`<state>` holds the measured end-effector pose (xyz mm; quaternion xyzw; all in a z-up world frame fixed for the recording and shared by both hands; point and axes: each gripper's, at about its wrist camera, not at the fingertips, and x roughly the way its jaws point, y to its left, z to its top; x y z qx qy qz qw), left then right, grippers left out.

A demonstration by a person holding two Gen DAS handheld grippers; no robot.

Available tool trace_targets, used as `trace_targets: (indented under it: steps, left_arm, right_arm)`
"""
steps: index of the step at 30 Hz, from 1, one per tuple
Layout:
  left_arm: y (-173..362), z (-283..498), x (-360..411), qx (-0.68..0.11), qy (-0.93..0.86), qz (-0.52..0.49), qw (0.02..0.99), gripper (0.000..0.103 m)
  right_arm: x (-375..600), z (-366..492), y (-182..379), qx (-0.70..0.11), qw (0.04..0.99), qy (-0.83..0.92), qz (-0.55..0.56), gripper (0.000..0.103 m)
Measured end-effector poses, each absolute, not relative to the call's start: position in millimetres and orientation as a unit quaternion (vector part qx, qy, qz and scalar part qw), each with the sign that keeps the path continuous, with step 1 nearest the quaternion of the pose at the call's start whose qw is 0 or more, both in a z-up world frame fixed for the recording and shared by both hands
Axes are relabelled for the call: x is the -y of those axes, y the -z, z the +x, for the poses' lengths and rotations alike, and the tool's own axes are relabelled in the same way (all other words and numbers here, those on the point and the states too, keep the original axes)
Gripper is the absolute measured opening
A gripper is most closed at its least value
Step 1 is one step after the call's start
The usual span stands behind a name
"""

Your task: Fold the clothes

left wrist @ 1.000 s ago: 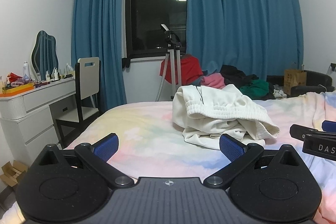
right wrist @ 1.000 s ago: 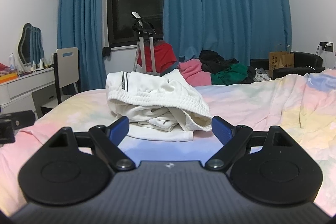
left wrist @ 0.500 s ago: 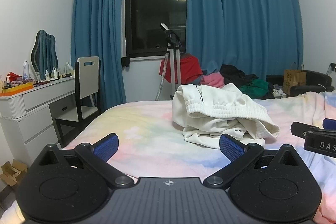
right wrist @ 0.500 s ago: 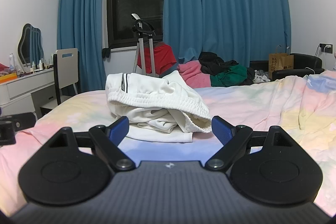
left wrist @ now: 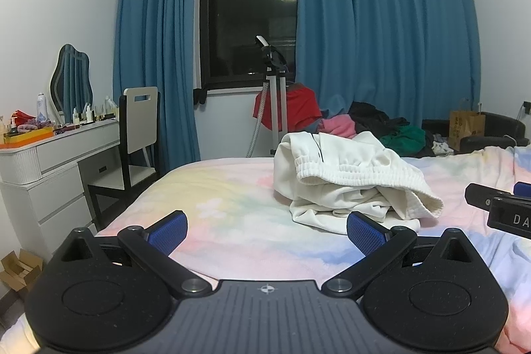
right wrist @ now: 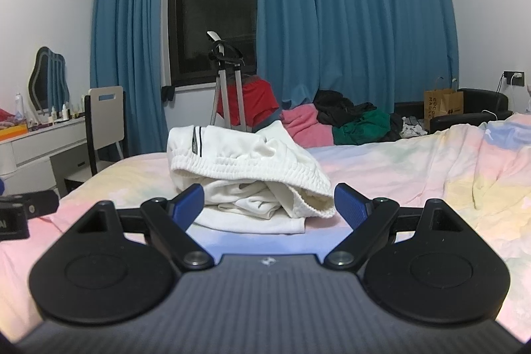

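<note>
A crumpled white garment (left wrist: 345, 178) with a ribbed elastic waistband lies in a heap on the pastel bed (left wrist: 232, 208). It also shows in the right wrist view (right wrist: 252, 175). My left gripper (left wrist: 265, 229) is open and empty, low over the bed, with the heap ahead and to its right. My right gripper (right wrist: 268, 204) is open and empty, right in front of the heap, its blue pads (right wrist: 348, 204) either side of the near edge. Each gripper's tip shows at the edge of the other's view.
A white dresser (left wrist: 56, 168) with bottles and a chair (left wrist: 139, 135) stand left of the bed. A garment steamer stand (left wrist: 275, 108) and a pile of red, pink, black and green clothes (right wrist: 332, 118) lie beyond the bed. A paper bag (right wrist: 443, 103) sits far right.
Both grippers have stayed open and nearly still. The views have shifted only slightly; the white heap has not moved.
</note>
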<state>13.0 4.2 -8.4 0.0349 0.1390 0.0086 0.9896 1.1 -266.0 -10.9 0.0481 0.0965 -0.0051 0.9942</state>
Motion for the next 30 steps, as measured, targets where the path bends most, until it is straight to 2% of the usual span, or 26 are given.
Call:
trace_targets:
  steps: [6,16,19,21,23,25,28,29,30]
  left_arm:
    - [10,11,-4,-0.124,0.001,0.035,0.992,0.103]
    - [17,13,-2,-0.134,0.007,0.042,0.990,0.103]
    - [19,15,-2,-0.136,0.009,0.040,0.990,0.103]
    - [20,16,-2,-0.137,0.010,0.039,0.990,0.103]
    - [22,17,-3,-0.137,0.011,0.037,0.990,0.103]
    - [23,19,-4,-0.139,0.012,0.032,0.990,0.103]
    - [27,25,-5,-0.148,0.014,0.027,0.989,0.103]
    - [29,27,-5,-0.151,0.014,0.027,0.988,0.103]
    - [31,31,-5,-0.154,0.014,0.029,0.988,0.103]
  right_arm:
    - [269,3,10,-0.098,0.994,0.011,0.053,0.086]
    - [262,-5,4,-0.056,0.998,-0.020,0.031,0.086]
    - [260,-6,3,-0.052,0.998,-0.021,0.024,0.076]
    - [261,-5,3,-0.054,0.998,-0.024,0.028,0.076]
    - [261,-5,2,-0.056,0.998,-0.023,0.031,0.065]
    - [262,-5,2,-0.058,0.997,-0.023,0.035,0.064]
    - [265,-5,1,-0.064,0.997,-0.018,0.046,0.036]
    - [266,-5,1,-0.066,0.996,-0.016,0.050,0.029]
    - [268,-6,1,-0.066,0.996,-0.015,0.054,0.026]
